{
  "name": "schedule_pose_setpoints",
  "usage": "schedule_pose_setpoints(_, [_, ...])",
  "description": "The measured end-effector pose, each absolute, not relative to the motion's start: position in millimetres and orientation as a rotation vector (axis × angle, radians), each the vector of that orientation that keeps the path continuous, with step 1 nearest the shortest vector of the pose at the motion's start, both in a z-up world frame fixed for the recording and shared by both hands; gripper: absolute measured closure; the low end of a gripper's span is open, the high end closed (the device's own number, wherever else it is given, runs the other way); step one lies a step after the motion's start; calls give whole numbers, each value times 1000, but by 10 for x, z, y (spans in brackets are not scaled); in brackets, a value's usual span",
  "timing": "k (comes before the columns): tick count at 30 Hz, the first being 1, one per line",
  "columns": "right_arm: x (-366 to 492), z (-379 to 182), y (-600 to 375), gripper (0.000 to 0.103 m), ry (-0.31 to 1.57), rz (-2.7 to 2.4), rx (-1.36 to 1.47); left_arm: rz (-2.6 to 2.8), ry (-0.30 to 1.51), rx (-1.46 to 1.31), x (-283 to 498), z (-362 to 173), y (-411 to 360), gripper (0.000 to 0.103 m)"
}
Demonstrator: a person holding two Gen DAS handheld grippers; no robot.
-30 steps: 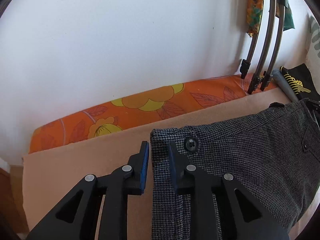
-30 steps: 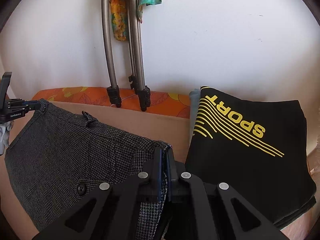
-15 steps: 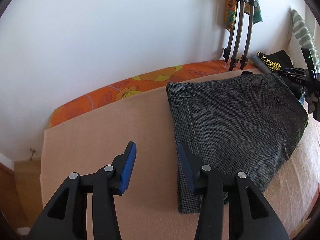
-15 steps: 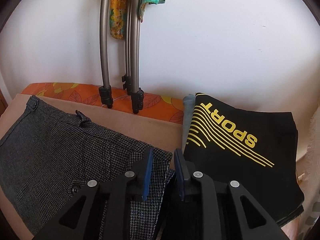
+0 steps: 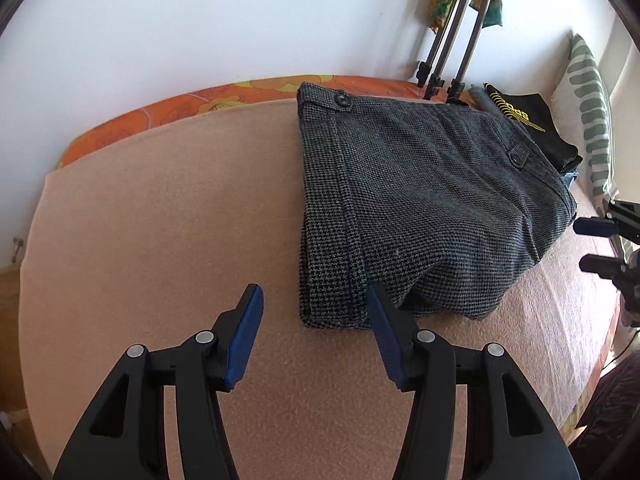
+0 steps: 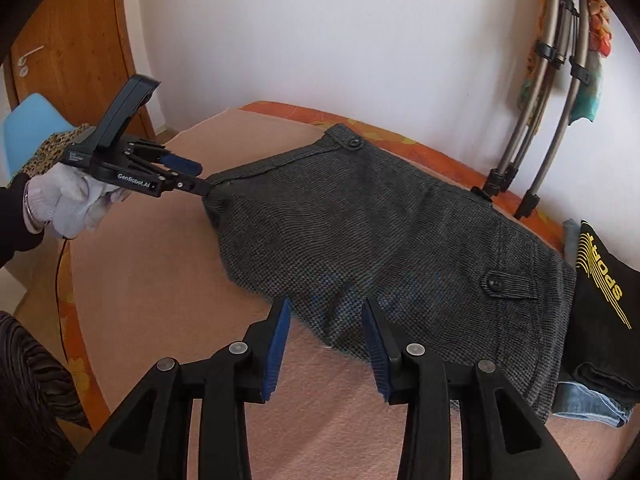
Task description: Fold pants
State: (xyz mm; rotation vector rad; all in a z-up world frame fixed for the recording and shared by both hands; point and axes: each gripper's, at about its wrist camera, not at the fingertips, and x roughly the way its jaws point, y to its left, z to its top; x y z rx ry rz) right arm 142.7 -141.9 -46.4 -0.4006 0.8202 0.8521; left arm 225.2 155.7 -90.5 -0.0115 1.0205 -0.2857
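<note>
The grey houndstooth pants (image 5: 420,200) lie folded flat on the peach blanket (image 5: 160,220), waistband button toward the wall. They also show in the right wrist view (image 6: 380,240). My left gripper (image 5: 314,316) is open and empty, just in front of the pants' near left corner. In the right wrist view the left gripper (image 6: 192,178) hovers at that corner. My right gripper (image 6: 326,328) is open and empty at the pants' near edge.
A folded black SPORT garment (image 6: 604,304) on blue jeans (image 6: 588,400) lies right of the pants. Tripod legs (image 6: 532,120) lean on the white wall. A striped pillow (image 5: 588,112), a wooden door (image 6: 68,48) and a blue chair (image 6: 32,128) are around the bed.
Both grippers opened, let go of the pants and pulled back toward me. The pants now lie folded on the blanket.
</note>
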Motion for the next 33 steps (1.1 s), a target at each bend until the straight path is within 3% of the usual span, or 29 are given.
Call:
schedule_pose_setpoints(6, [1191,-804,-716,62,866,922,-448,-318,1009,-80,2263,-985,1641,50])
schedule_pose_setpoints(9, [1185,-939,-533,62,872,888,-477,-339,996,-64,2263,-980,1613,62])
schedule_pose_setpoints(11, [1147,-1011,-446,61,854,856,-525,-353,991,-50,2263,-983,1591,80])
schedule_pose_setpoints(13, [1145,-1066,-399,62,843,818,-558,-363,983,-40,2277,-978,1568,86])
schedule_pose_setpoints(14, [1163,-1085,-399,64,837,799,-571,-372,981,-39,2286,-973,1558,97])
schedule_pose_setpoints(18, [1254,-1069,-385,82,847,774,-580,-377,958,-16,2271,-921,1539,97])
schedule_pose_setpoints(20, [1313,-996,-414,103,871,805,-562,-369,948,-6,2268,-895,1537,97])
schedule_pose_setpoints(28, [1580,-375,-611,102,832,825,-459,-337,924,-12,2245,-792,1655,98])
schedule_pose_setpoints(30, [1569,-384,-687,86,899,856,-421,-343,937,-8,2207,-802,1672,98])
schedule_pose_setpoints(31, [1560,-433,-698,70,925,875,-409,-351,947,-12,2194,-816,1681,98])
schedule_pose_setpoints(33, [1448,-550,-687,68,938,887,-437,-345,956,-10,2169,-843,1687,98])
